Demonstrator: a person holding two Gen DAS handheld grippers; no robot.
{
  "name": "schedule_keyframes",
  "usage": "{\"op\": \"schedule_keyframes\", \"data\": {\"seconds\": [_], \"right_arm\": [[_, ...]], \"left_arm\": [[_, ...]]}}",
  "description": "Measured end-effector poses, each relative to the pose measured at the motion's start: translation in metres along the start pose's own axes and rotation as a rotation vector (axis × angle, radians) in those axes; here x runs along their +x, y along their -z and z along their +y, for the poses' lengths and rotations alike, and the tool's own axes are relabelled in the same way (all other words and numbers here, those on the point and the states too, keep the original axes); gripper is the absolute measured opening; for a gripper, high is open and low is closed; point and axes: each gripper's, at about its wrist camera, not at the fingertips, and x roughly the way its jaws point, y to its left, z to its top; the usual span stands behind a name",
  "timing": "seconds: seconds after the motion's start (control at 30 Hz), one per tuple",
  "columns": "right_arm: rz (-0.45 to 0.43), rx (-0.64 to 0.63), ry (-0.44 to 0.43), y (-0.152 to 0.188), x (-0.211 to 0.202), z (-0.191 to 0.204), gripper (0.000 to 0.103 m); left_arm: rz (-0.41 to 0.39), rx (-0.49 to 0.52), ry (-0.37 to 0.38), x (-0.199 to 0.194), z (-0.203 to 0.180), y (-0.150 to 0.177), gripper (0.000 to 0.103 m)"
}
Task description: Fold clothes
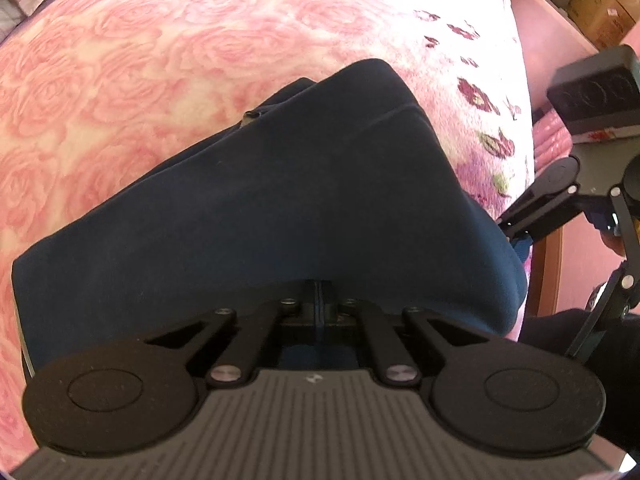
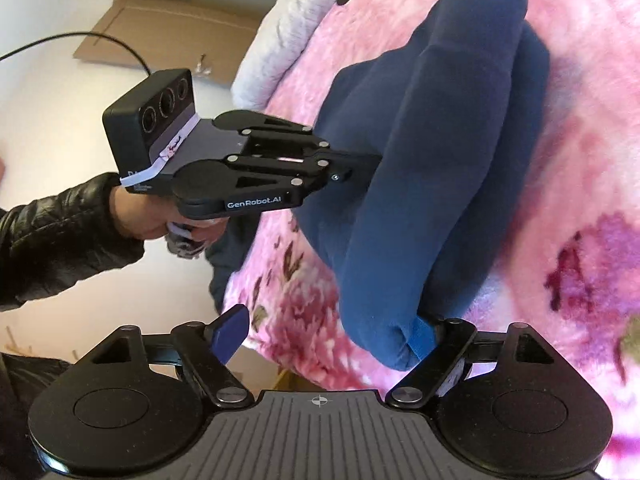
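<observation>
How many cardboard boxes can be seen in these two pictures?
2. One flattened cardboard box lies on the floor beyond the bed. One upright cardboard box stands past the bed's far corner. Others may be hidden.

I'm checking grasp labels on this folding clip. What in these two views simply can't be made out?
- Left gripper fingertips: buried in the navy garment in the left wrist view; the right wrist view shows them sunk into cloth too.
- Right gripper: one pad's contact with the cloth is partly covered by the fold.
- Garment type: folds hide its shape.
- Bedspread: blurred near the right wrist view's edge.
- Boxes: cut off by the fisheye rim.
</observation>
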Motion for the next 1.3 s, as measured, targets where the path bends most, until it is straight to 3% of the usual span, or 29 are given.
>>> {"op": "schedule_keyframes", "data": {"seconds": [0.17,0.33,0.47,0.53,0.67,0.7,0.73,0.8,0.83,0.9,0.93,1.1,1.27,1.3], "right_arm": [[0.091,0.025,0.109,0.003,-0.016,0.009,0.084],[-0.159,0.051,0.195,-0.005,-0.072,0.014,0.084],[-0.234,0.024,0.257,-0.034,-0.073,0.015,0.084],[-0.249,0.008,0.286,-0.051,-0.066,0.012,0.084],[-0.314,0.055,0.334,-0.078,-0.047,0.003,0.083],[-0.329,0.069,0.34,-0.084,-0.043,0.001,0.075],[-0.334,0.076,0.345,-0.089,-0.039,-0.002,0.06],[-0.333,0.097,0.401,-0.097,-0.032,-0.007,0.048],[-0.325,0.11,0.428,-0.1,-0.029,-0.009,0.033],[-0.301,0.131,0.48,-0.106,-0.026,-0.011,0.017],[-0.291,0.133,0.498,-0.11,-0.025,-0.009,0.013],[-0.358,-0.017,0.418,-0.131,-0.029,0.033,0.011],[-0.287,0.032,0.583,-0.133,-0.01,-0.013,0.012],[-0.291,0.034,0.577,-0.129,-0.011,-0.016,0.012]], "left_arm": [[-0.026,-0.057,-0.026,-0.018,0.014,0.006,0.003],[-0.113,-0.223,-0.086,-0.053,0.058,0.026,0.007],[-0.153,-0.374,-0.146,-0.071,0.106,0.045,0.013],[-0.169,-0.436,-0.16,-0.073,0.129,0.052,0.025],[-0.178,-0.492,-0.154,-0.059,0.165,0.05,0.029],[-0.174,-0.498,-0.151,-0.053,0.171,0.049,0.029],[-0.17,-0.504,-0.148,-0.046,0.176,0.049,0.029],[-0.16,-0.502,-0.141,-0.035,0.182,0.049,0.028],[-0.154,-0.497,-0.141,-0.032,0.182,0.05,0.025],[-0.164,-0.492,-0.144,-0.034,0.179,0.053,0.006],[-0.183,-0.492,-0.146,-0.04,0.177,0.055,0.005],[-0.208,-0.506,-0.162,-0.044,0.18,0.062,0.002],[-0.212,-0.524,-0.179,-0.042,0.186,0.07,0.004],[-0.213,-0.528,-0.182,-0.041,0.187,0.071,0.005]]}}
